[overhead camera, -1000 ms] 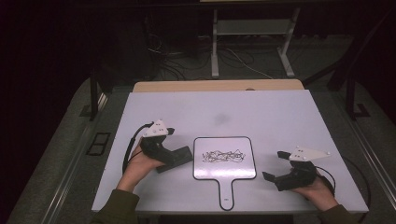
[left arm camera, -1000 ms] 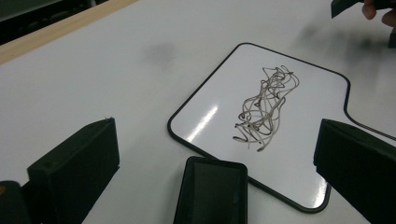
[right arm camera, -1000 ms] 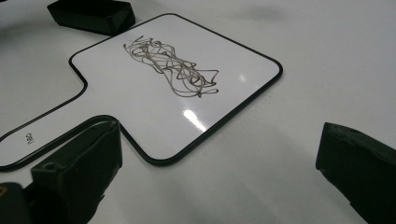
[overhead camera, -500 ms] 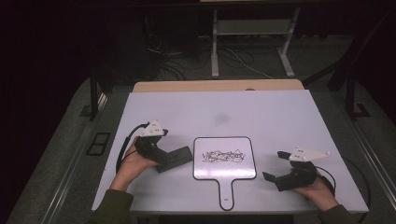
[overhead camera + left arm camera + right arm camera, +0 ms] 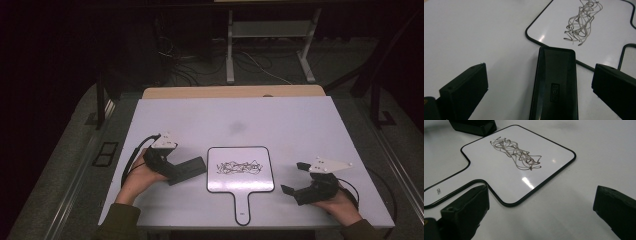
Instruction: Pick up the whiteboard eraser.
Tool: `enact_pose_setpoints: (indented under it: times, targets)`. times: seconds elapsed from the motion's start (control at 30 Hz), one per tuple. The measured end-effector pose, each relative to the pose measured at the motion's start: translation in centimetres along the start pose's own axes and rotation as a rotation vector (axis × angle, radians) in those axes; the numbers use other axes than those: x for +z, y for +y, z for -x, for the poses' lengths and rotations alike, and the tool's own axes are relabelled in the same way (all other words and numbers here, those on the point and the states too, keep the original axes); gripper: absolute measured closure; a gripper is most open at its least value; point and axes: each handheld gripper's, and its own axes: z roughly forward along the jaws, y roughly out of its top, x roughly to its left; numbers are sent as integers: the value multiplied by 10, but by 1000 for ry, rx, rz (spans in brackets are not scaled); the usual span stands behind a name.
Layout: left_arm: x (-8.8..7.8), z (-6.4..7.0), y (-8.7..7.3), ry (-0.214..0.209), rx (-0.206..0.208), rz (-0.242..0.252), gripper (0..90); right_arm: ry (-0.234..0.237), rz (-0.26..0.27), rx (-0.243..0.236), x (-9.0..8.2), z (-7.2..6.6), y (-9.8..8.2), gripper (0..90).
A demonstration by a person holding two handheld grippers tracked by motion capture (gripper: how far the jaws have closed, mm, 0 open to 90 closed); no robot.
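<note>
**Q:** Dark room, white worktop (image 5: 300, 120). How far along are you?

**Me:** Barely started. The scribble (image 5: 239, 167) is untouched on the handled whiteboard (image 5: 222, 182), mid-worktop. The black eraser (image 5: 555, 82) lies between my left gripper's (image 5: 189, 169) spread jaws, not pinched yet. My right gripper (image 5: 295, 177) rests low by the board's right edge, jaws wide, empty.

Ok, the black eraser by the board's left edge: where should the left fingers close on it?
Grip the eraser across its two long sides, near the middle, coming in along its length from the end away from the whiteboard. It lies flat, long and narrow, already between the open left gripper fingers, so squeezing the narrow width looks surest.
</note>
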Motion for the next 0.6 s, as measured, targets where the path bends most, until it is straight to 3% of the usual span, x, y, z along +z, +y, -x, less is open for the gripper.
enact_pose_setpoints:
  times: [0.43,0.6]
  targets:
    - [7,2,-2,-44,26,-53,105,5,-9,0,2,0,-1,0]
    - [13,4,-3,-59,52,-106,142,7,-11,1,2,0,-1,0]
